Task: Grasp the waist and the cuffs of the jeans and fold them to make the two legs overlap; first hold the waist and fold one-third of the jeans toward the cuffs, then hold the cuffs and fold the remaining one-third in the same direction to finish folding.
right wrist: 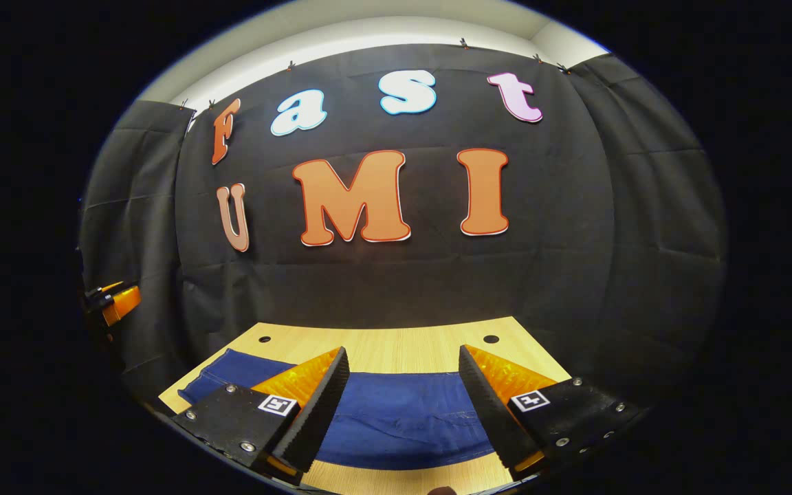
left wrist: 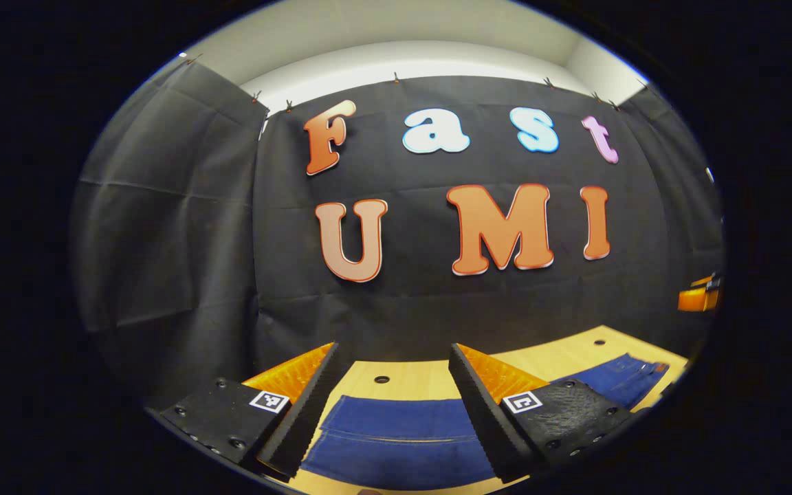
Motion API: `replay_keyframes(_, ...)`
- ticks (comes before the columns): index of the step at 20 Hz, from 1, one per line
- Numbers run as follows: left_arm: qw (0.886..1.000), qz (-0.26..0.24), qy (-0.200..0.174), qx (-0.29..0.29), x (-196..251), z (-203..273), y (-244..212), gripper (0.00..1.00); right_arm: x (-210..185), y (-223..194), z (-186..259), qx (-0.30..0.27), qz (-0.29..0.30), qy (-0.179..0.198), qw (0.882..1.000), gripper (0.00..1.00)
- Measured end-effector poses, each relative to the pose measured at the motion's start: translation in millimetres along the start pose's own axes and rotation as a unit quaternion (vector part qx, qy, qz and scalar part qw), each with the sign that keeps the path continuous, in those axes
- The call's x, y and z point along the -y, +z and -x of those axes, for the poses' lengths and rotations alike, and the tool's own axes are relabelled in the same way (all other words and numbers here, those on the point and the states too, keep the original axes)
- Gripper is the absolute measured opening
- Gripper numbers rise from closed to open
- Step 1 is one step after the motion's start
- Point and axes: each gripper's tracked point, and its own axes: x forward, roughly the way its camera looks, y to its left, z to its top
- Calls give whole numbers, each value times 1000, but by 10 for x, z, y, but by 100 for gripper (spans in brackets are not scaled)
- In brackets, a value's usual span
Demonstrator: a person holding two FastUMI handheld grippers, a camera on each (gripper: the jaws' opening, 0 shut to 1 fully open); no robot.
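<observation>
Dark blue jeans [left wrist: 396, 436] lie flat on a light wooden table [left wrist: 410, 375] in the left gripper view, stretching away to the right [left wrist: 633, 378]. My left gripper [left wrist: 392, 412] hovers above them, open, with nothing between its fingers. In the right gripper view the same jeans [right wrist: 403, 416] spread across the table [right wrist: 396, 344], one end reaching left [right wrist: 231, 368]. Over them my right gripper [right wrist: 399, 405] is open and holds nothing. I cannot tell which end is the waist.
Black cloth walls close off the table's far side and both flanks. The table has small round holes [right wrist: 491, 339] near its far edge. The other gripper shows at the right edge [left wrist: 698, 295] of the left gripper view and at the left edge [right wrist: 114, 300] of the right gripper view.
</observation>
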Motion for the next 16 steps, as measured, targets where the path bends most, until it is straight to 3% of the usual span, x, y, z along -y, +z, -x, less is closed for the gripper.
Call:
replay_keyframes(5, 993, -102, -12, -48, -58, -74, -680, 98, -39, -198, -41, -28, -8, 5, 1000, 98)
replay_keyframes(8, 978, -187, -33, -82, -34, -149, -1144, 100, -42, -294, -57, -42, -3, 4, 999, 100)
replay_keyframes(11, 941, -309, -90, -107, 129, -65, -1640, 99, -14, -442, -66, -60, -9, 3, 998, 98)
replay_keyframes(16, 867, -428, -191, -169, 394, 136, -2720, 98, 146, -674, -18, -87, -7, -9, 996, 98)
